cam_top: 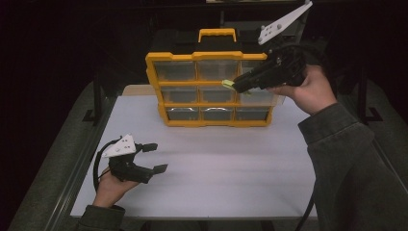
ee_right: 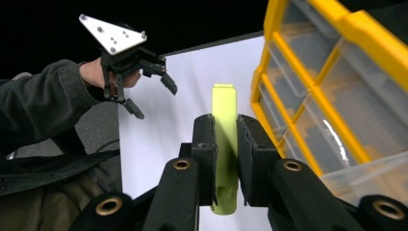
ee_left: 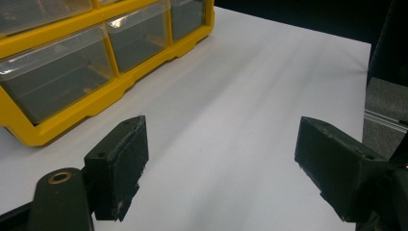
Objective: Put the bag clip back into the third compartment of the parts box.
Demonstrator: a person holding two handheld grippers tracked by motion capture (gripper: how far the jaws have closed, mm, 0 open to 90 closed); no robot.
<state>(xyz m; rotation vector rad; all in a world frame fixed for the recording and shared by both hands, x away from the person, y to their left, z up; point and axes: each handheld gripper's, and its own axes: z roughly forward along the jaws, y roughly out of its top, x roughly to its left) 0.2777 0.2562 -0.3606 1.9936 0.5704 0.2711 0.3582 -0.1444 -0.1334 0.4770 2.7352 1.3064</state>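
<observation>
A yellow parts organizer (cam_top: 209,89) with clear drawers stands upright at the back of the white table (cam_top: 202,168). My right gripper (cam_top: 230,84) is raised in front of its middle row, shut on a light-green flat clip (ee_right: 224,144) that sticks out past the pads. A clear drawer (cam_top: 262,98) at the right of the middle row is pulled out a little. My left gripper (cam_top: 155,158) rests low at the near left of the table, open, with nothing between its fingers (ee_left: 118,163). Its view shows the organizer's bottom row (ee_left: 72,72).
A black case with a yellow handle (cam_top: 217,33) lies behind the organizer. The table's near edge and right edge (ee_left: 368,72) border dark floor. A dark post (cam_top: 97,98) stands at the table's left.
</observation>
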